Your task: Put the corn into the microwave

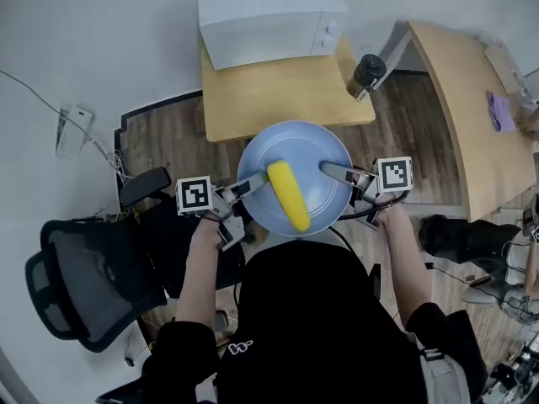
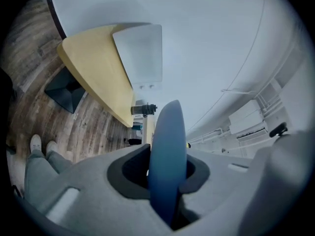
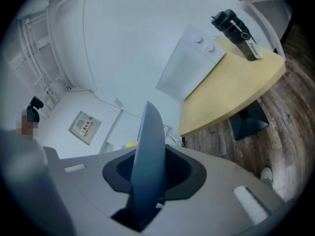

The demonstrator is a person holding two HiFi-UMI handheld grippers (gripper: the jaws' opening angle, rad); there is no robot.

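1. Corn, one whole yellow cob, lies loose and slantwise on a round pale-blue plate. Its near end is close to the rim on the person's side. No jaws touch it.
2. The cob is probably stiff and fairly light, and being round it can roll on what looks like a smooth plate. Carrying it on the plate calls for a level plate. If it were picked up directly, the safest hold would be across its thick middle, not at a tapering end.
3. The plate is carried in the air by two opposite rims. The left gripper has its jaws closed on the left rim. The right gripper has its jaws closed on the right rim. Each gripper view shows the plate's edge clamped upright between that gripper's jaws.
4. These are thin pinches on the rim alone, so a slip at either side would likely tip the plate and send the cob off.
5. Ahead of the plate stands a white microwave on a light wooden tabletop. Its door looks shut from here.
6. A black bottle stands at the tabletop's right corner, apart from the microwave.
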